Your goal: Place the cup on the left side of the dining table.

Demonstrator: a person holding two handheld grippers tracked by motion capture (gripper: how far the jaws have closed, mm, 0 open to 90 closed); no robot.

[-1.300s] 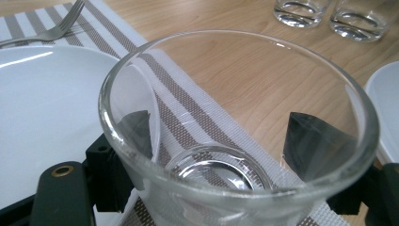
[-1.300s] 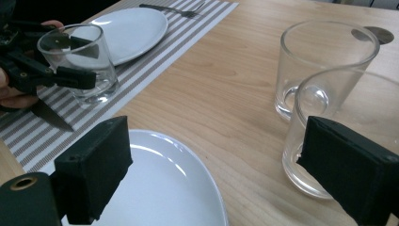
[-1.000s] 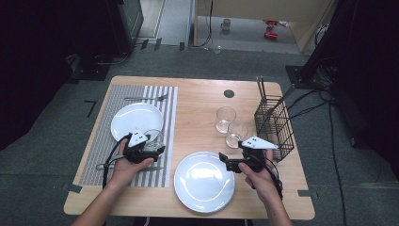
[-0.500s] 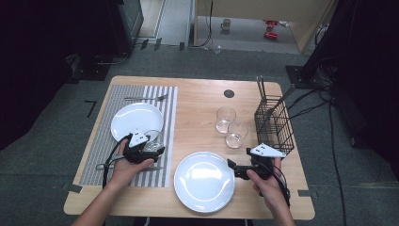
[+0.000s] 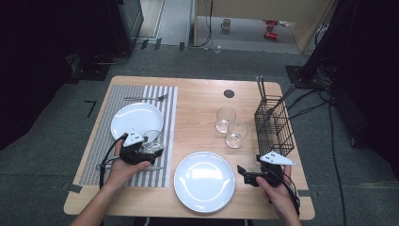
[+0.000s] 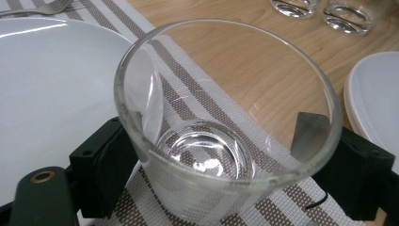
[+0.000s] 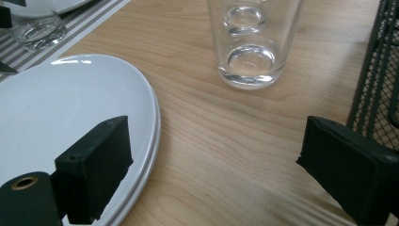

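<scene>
Two grippers: both at the near edge of the table, one in each of the person's hands.
Left gripper (image 5: 149, 151): low over the striped placemat (image 5: 94, 155), jaws either side of a tumbler (image 6: 202, 155).
Left jaws: wide and just now opening further. The tumbler stands between them and the pads look barely off its wall, so my reading is a release, not a grip.
Tumbler: upright, mouth up, base on the placemat, just beside the far plate (image 5: 136, 120), at about 5 o'clock from it.
Key relation: the tumbler sits at 12 o'clock of the left gripper, dead on its line. Its long axis is vertical, across that line.
Next move, my guess: draw the left gripper straight back toward 6 o'clock. Any sideways drift would nudge the glass against a pad.
Right gripper (image 5: 243, 175): jaws spread wide with nothing in them, low over bare wood at 3 o'clock of the near plate (image 5: 204, 181).
Spare glasses: one (image 5: 225, 119) and another (image 5: 236, 134), near each other, toward 12 o'clock of the near plate and beside the wire basket (image 5: 274, 127).
Nearer hand for those: the right.
</scene>
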